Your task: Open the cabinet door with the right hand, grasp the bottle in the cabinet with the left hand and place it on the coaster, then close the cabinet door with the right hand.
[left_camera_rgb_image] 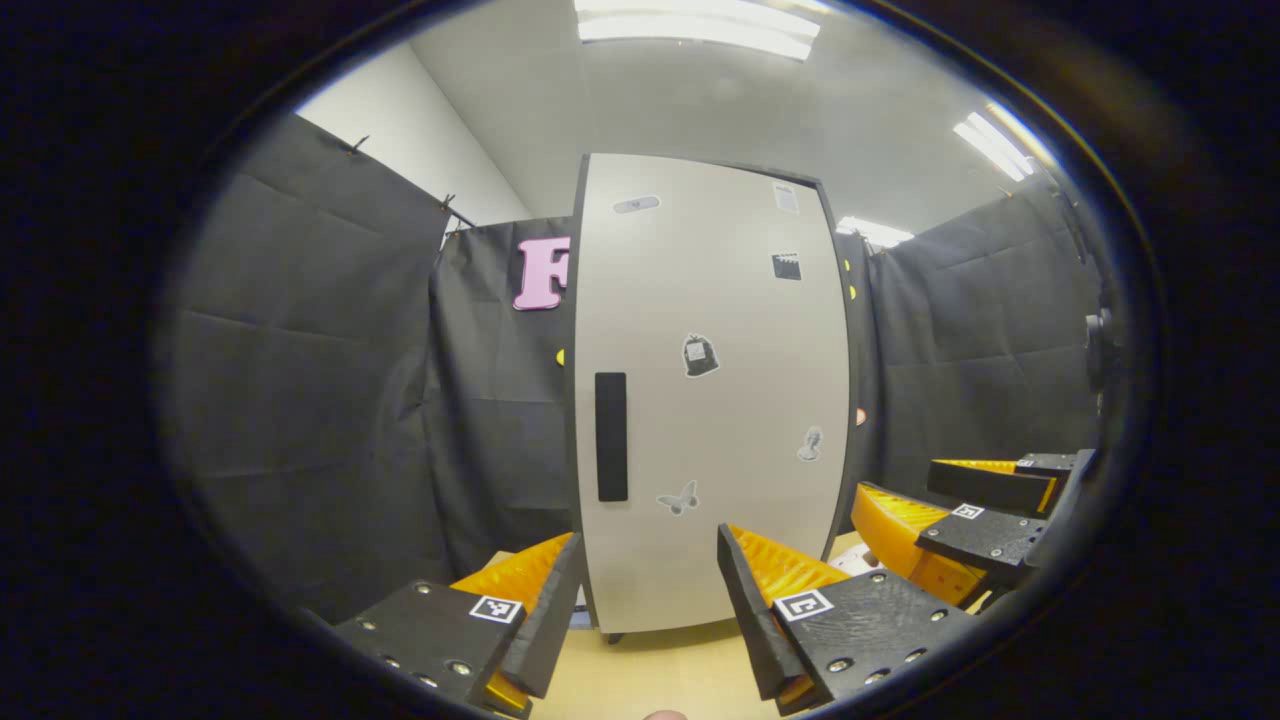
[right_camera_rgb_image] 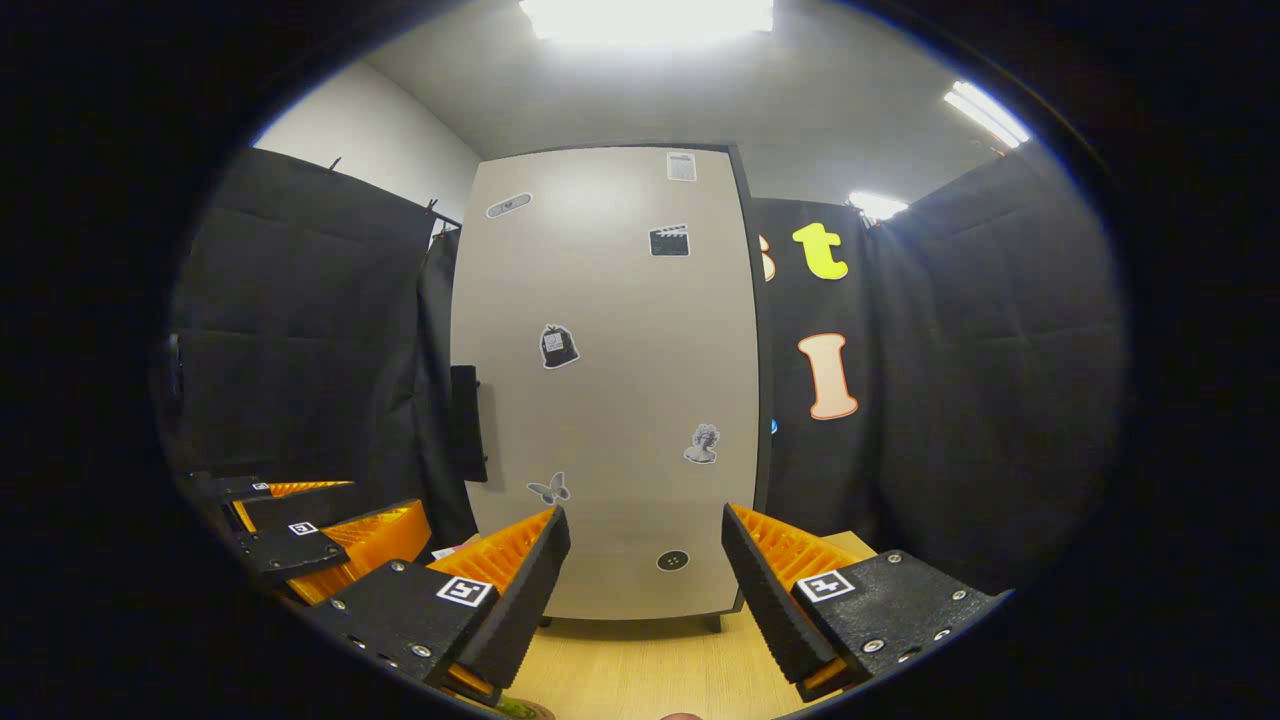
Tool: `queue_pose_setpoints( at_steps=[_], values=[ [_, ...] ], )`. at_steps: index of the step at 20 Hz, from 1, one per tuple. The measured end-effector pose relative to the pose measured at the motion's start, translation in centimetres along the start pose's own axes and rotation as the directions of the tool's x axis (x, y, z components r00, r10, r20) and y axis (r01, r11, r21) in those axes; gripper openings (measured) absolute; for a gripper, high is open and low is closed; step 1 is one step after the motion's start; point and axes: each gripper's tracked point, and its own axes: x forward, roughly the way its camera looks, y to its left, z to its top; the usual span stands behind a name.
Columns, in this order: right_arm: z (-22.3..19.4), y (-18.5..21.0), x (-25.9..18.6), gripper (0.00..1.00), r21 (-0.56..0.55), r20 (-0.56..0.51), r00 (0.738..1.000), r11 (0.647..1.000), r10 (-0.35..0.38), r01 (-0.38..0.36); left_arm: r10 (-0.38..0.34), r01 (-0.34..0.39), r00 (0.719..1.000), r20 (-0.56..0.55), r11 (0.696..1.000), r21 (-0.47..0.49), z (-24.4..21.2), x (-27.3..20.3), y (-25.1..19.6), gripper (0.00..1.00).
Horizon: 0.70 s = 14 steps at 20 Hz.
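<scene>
The cabinet (left_camera_rgb_image: 710,400) stands upright at the far edge of the wooden table (left_camera_rgb_image: 650,680), its pale door (right_camera_rgb_image: 610,380) fully shut, so the bottle the task calls for is hidden behind it and its position inside cannot be told; the coaster cannot be made out either. The dark handle (left_camera_rgb_image: 611,436) is a vertical bar near the door's left edge in the left gripper view, and in the right gripper view it juts out in profile from that same edge (right_camera_rgb_image: 466,424). The left gripper (left_camera_rgb_image: 645,600) hovers in front of the door with its jaws spread wide and nothing between them. The right gripper (right_camera_rgb_image: 645,585) is likewise wide open and empty, facing the lower middle of the door, well apart from the handle, which lies off to its left. In the left gripper view the right gripper (left_camera_rgb_image: 935,510) shows at the right, and in the right gripper view the left gripper (right_camera_rgb_image: 330,530) sits low at the left, close to the line between the right gripper and the handle. The opening step appears not yet begun. The main risk is that the right gripper, crossing leftward to reach the handle, bumps the left gripper. A shallow or off-centre grip on the narrow bar could slip as the door is pulled, and a hard tug might shift the cabinet on the table.
</scene>
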Motion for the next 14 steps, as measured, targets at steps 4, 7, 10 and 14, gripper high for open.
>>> queue_pose_setpoints(
  at_steps=[4, 7, 10, 14],
  values=[
    [0.0, -0.1, 0.3, 0.94, -0.001, -0.001, 1.0, 1.0, 0.003, -0.003, -0.02, 0.02, 1.0, 0.008, 1.0, -0.005, 0.2, -0.2, -0.1, 0.76],
    [-0.2, -0.3, 0.4, 0.94, -0.006, -0.004, 1.0, 1.0, 0.002, -0.002, -0.026, 0.026, 1.0, 0.011, 1.0, -0.003, 0.2, -0.2, -0.2, 0.76],
    [-0.4, -0.5, 0.6, 0.95, -0.002, -0.008, 1.0, 1.0, -0.001, 0.001, -0.031, 0.031, 0.999, 0.004, 1.0, -0.003, 0.2, -0.2, -0.2, 0.76],
    [-0.5, -0.9, 1.2, 0.95, 0.004, -0.011, 1.0, 1.0, -0.018, 0.018, -0.034, 0.034, 0.999, 0.006, 0.999, 0.005, 0.2, -0.2, -0.2, 0.76]
  ],
)
